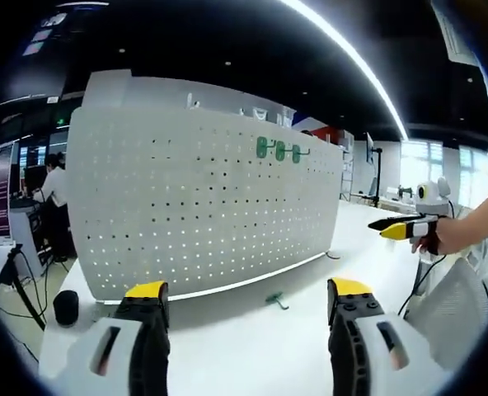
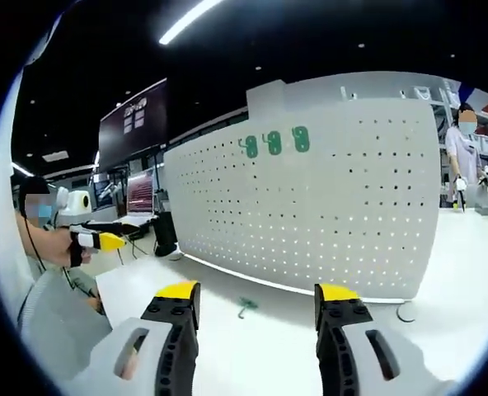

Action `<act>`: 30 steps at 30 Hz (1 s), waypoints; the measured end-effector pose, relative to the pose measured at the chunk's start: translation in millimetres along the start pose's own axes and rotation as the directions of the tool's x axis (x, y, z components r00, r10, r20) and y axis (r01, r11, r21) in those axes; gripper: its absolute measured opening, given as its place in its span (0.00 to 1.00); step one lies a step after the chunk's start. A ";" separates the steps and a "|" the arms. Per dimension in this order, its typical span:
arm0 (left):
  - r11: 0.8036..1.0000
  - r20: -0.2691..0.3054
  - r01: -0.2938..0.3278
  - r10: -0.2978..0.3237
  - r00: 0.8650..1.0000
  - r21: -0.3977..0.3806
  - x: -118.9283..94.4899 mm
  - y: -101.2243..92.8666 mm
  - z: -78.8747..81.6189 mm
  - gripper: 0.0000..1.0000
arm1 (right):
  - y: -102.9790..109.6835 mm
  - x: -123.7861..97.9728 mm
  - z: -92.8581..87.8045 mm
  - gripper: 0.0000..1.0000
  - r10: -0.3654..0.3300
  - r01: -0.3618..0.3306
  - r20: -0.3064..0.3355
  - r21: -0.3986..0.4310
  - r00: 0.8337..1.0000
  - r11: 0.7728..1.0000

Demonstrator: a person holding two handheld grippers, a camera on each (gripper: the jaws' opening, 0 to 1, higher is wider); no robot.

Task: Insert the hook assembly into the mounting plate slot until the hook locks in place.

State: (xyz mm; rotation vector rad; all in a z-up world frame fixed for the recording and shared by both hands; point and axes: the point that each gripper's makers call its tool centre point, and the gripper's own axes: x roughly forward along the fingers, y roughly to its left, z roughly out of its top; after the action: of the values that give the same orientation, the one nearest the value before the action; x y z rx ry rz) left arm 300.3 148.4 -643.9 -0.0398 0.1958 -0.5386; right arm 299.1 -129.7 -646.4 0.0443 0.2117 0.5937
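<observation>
Left gripper view is showing the loose green hook (image 1: 276,300) lying flat on the white bench (image 1: 252,346), ahead of the left hand-held gripper (image 1: 248,301) and roughly between its two jaws, just short of the pegboard's foot. Right gripper view is catching the same hook (image 2: 245,307), again ahead and between the jaws of the right hand-held gripper (image 2: 256,301), slightly toward its left jaw.

Handling judgement: the hook is looking small and light, likely a stiff wire stem on a moulded green backing, so it will skate on the smooth bench if nudged. Better to pinch across the green backing end and leave the insertion tabs free; detail is too small to confirm which end is which.

Both hand-held grippers are standing with jaws spread wide and nothing between them; neither is touching the hook.

Beyond the hook, the white pegboard mounting plate (image 1: 203,206) is standing upright on the bench, well ahead of both grippers. Three green hooks (image 1: 279,150) are already hanging in a row near its top edge, also showing in the right gripper view (image 2: 274,142). A free slot beside them looks like the target.

A small dark cylinder (image 1: 66,307) is sitting off the left jaw's outer side.
</observation>
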 end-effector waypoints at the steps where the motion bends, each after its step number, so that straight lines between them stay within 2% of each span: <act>1: 1.000 0.001 -0.001 0.001 1.000 0.003 -0.8 0.3 -0.8 0.81 | 1.4 -1.2 -1.0 0.54 0.005 -0.005 -0.001 0.008 1.000 1.000; 19: 1.000 -0.046 -0.007 0.006 0.999 -0.024 -16.2 4.5 -21.7 0.80 | 3.1 -19.0 -30.6 0.54 0.001 0.000 -0.083 0.015 0.997 1.000; 30: 1.000 -0.053 0.004 -0.005 0.999 -0.023 -15.1 0.9 -22.5 0.80 | 6.4 -20.5 -38.4 0.54 0.000 0.003 -0.094 0.029 0.996 1.000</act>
State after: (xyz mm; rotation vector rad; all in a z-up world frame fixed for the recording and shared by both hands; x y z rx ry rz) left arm 283.7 157.2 -663.4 -0.0486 0.2537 -0.5422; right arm 270.9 -136.6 -679.4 0.0447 0.3119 0.5921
